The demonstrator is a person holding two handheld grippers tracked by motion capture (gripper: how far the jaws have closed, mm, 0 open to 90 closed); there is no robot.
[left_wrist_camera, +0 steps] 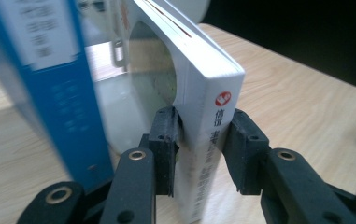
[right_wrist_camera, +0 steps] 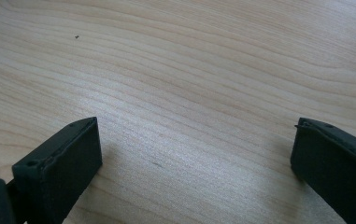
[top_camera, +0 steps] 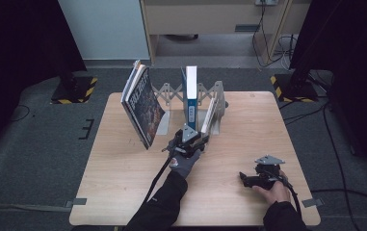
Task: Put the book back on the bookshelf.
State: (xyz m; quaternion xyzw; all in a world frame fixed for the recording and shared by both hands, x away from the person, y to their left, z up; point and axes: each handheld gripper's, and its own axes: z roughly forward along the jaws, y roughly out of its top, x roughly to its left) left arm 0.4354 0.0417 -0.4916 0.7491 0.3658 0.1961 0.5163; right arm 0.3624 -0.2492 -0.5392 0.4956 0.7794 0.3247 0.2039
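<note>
While the wooden table (top_camera: 123, 192) carries an expandable metal book rack (top_camera: 171, 92) at its far middle, the shelving looks partly done: a large magazine-like book (top_camera: 141, 106) leans at the rack's left end and a blue-and-white book (top_camera: 190, 94) stands upright in the middle. What seems left is the white book (left_wrist_camera: 208, 135), tilted at the rack's right just beside the blue one, its spine pinched between the jaws of the left gripper (left_wrist_camera: 199, 149), so seating it upright probably remains. Resting near the table's front right, the right gripper (right_wrist_camera: 192, 154) has its jaws spread over bare wood, holding nothing.
</note>
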